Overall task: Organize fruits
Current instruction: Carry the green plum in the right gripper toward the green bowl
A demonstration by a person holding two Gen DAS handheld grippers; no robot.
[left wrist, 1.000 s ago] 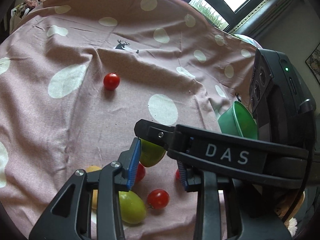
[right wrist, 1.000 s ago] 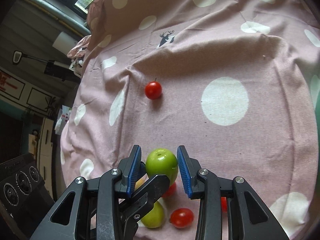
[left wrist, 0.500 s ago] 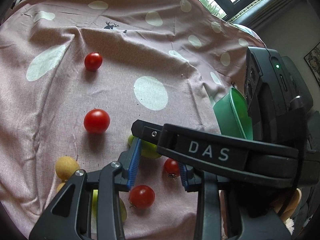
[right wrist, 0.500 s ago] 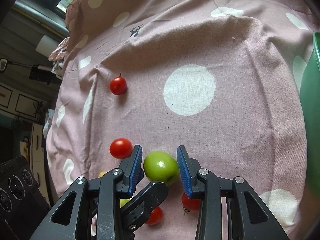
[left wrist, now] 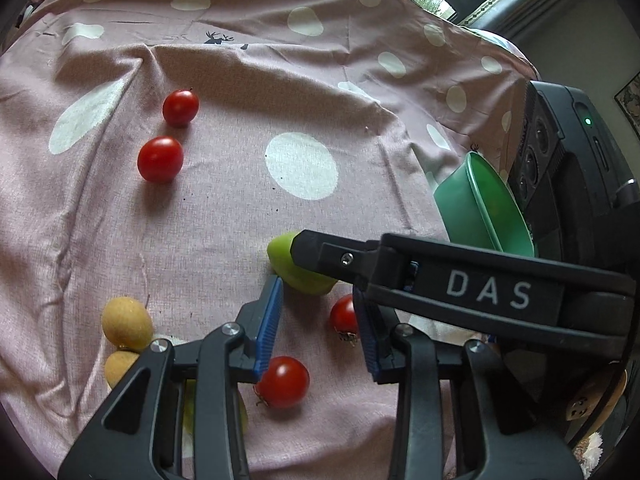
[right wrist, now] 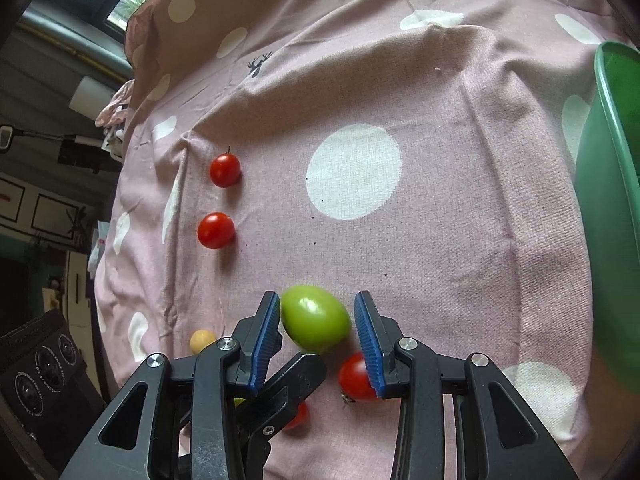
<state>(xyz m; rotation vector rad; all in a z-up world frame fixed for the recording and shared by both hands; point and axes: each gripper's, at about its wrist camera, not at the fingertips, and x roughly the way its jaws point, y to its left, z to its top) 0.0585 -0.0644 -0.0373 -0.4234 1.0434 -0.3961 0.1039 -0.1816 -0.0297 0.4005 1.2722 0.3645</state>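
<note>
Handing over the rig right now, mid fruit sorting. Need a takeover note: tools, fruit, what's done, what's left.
Left tool: open, empty, over the loose fruit.
Right tool: shut on the green fruit.
Green bowl: off to the right, no fruit visible in it.
On the cloth: four red tomatoes, two yellow fruits, a second green one half hidden under the left tool.
Done: one fruit picked.
Left: probably bowl it, then the rest.
</note>
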